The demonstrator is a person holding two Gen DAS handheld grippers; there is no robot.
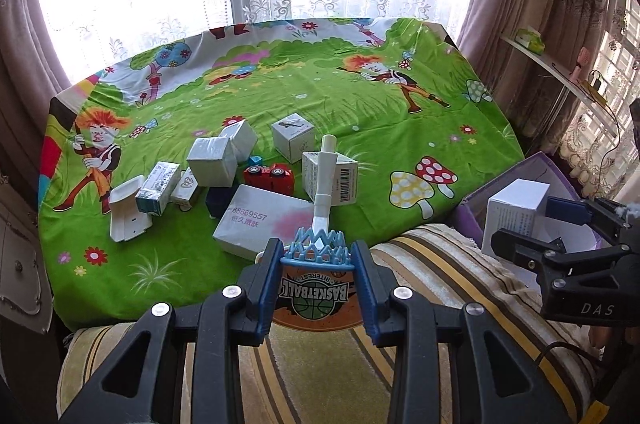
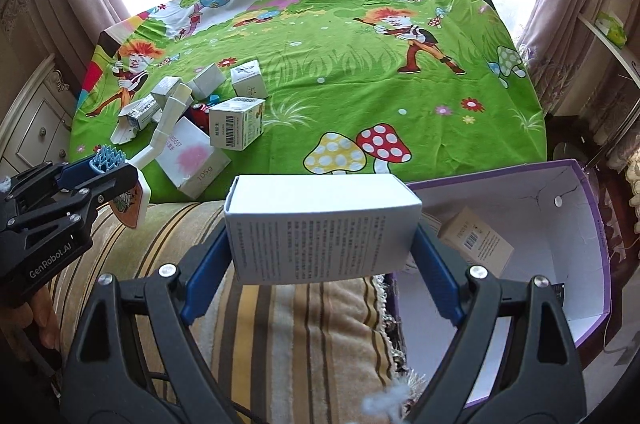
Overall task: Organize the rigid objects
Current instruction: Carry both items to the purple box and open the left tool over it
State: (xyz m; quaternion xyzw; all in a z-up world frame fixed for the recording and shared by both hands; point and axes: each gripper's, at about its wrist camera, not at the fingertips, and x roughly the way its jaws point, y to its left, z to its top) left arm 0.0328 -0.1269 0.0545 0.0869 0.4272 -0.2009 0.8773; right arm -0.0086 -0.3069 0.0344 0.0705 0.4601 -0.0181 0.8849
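Observation:
My left gripper (image 1: 318,278) is shut on a toy basketball hoop (image 1: 316,288). Its orange backboard sits between the blue pads, and its blue net and white pole point toward the table. The right wrist view shows that gripper (image 2: 100,176) at the left. My right gripper (image 2: 321,234) is shut on a white printed carton (image 2: 322,228), held above the striped cushion beside an open purple storage box (image 2: 580,224). A beige carton (image 2: 476,240) lies inside that box. In the left wrist view the right gripper (image 1: 560,224) and the white carton (image 1: 516,212) are at the right edge.
A table under a green cartoon cloth (image 1: 360,112) carries a cluster of white cartons (image 1: 212,160), a flat white box (image 1: 260,220) and a red toy car (image 1: 270,176). A striped cushion (image 2: 280,324) lies below both grippers. Curtains and a shelf (image 1: 560,72) border the table.

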